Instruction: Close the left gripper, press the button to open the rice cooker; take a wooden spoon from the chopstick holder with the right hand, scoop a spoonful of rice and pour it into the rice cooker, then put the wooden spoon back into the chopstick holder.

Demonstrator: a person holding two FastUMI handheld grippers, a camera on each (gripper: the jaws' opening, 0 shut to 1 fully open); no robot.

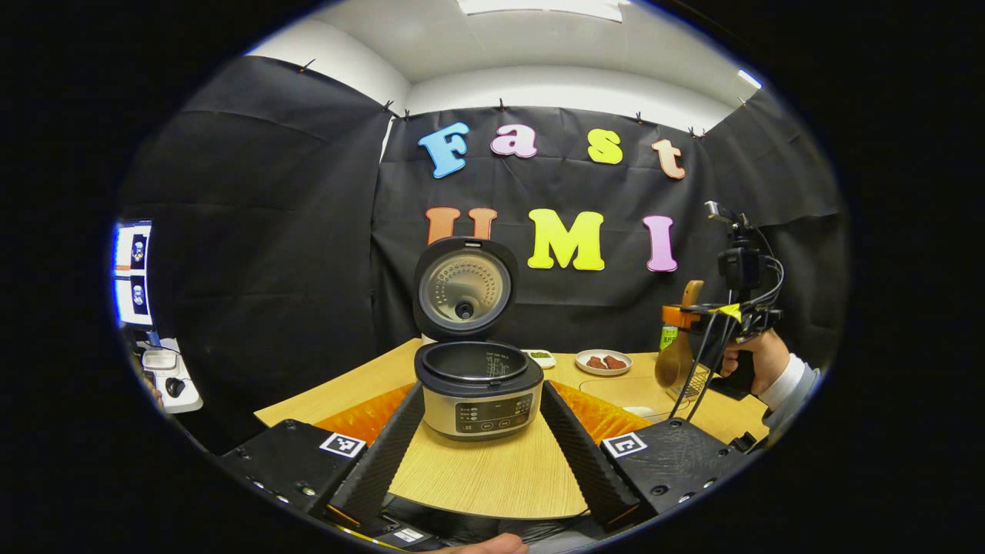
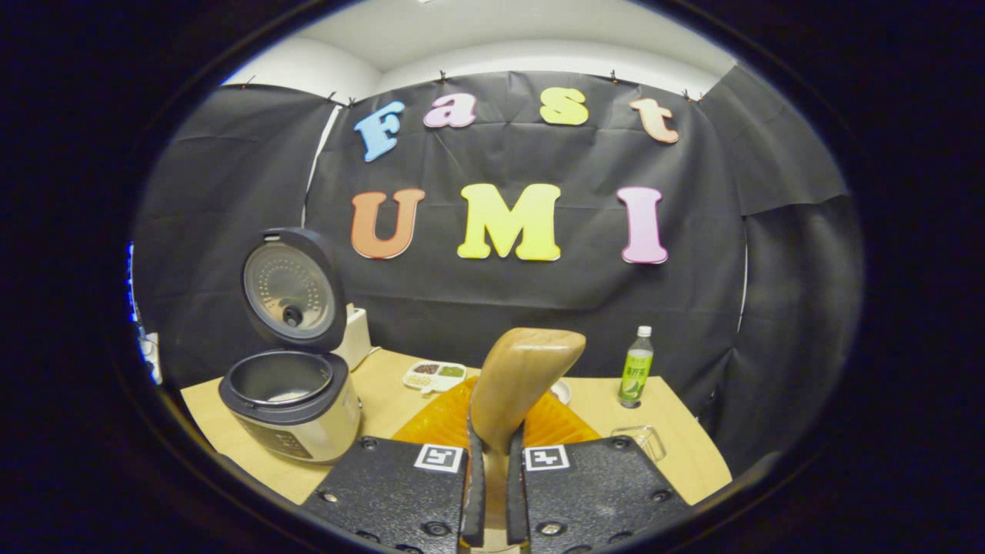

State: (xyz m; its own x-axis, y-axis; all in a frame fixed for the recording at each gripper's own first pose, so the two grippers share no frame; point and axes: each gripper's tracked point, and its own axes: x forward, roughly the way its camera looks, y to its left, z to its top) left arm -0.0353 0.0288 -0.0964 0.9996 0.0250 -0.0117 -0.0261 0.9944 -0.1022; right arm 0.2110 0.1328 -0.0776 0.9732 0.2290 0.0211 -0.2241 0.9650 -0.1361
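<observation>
in the right tool (image 2: 492,492), wooden spoon (image 2: 523,385) stands upright.

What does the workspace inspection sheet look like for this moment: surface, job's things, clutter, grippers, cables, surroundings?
Surface: wooden table with an orange mat.
Job's things: rice cooker open, lid upright; wooden spoon held in the right gripper.
Clutter: green bottle, plate of reddish food, divided tray, clear container.
Grippers: left gripper open, facing the cooker; right gripper shut on the spoon handle.
Cables: black cables hang from the right gripper.
Surroundings: black cloth wall, screens at far left.
</observation>
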